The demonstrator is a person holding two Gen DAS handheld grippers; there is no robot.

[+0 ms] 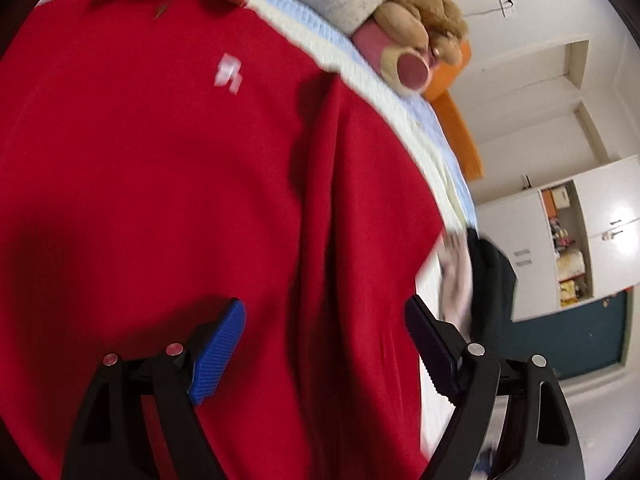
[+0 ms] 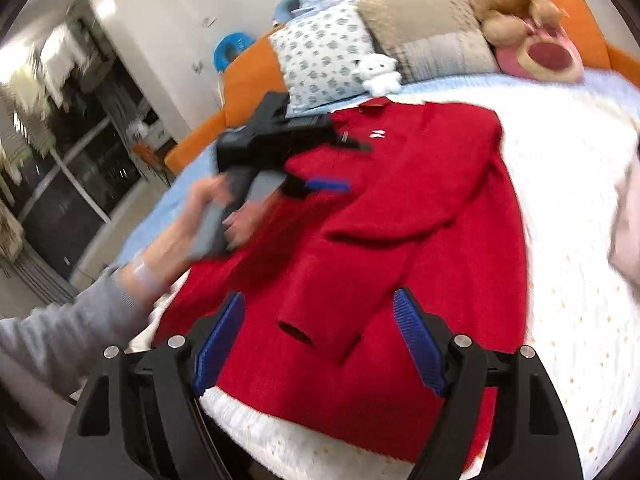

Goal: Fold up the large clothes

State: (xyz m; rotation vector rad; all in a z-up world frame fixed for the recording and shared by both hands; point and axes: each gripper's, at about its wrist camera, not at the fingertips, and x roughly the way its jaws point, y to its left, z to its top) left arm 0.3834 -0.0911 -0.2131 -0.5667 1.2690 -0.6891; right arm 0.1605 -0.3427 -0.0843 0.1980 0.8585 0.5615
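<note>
Fingers (image 2: pixel 224 340) apart over sweater (image 2: pixel 360 240), prob.

Home bedroom: bed (image 2: pixel 568 208), pillows (image 2: pixel 324 56), plush bear (image 2: pixel 516 0), wardrobe (image 1: pixel 608 216).

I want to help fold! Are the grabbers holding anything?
Nothing is held. The left gripper and right gripper are both open above the red fleece sweater.
</note>
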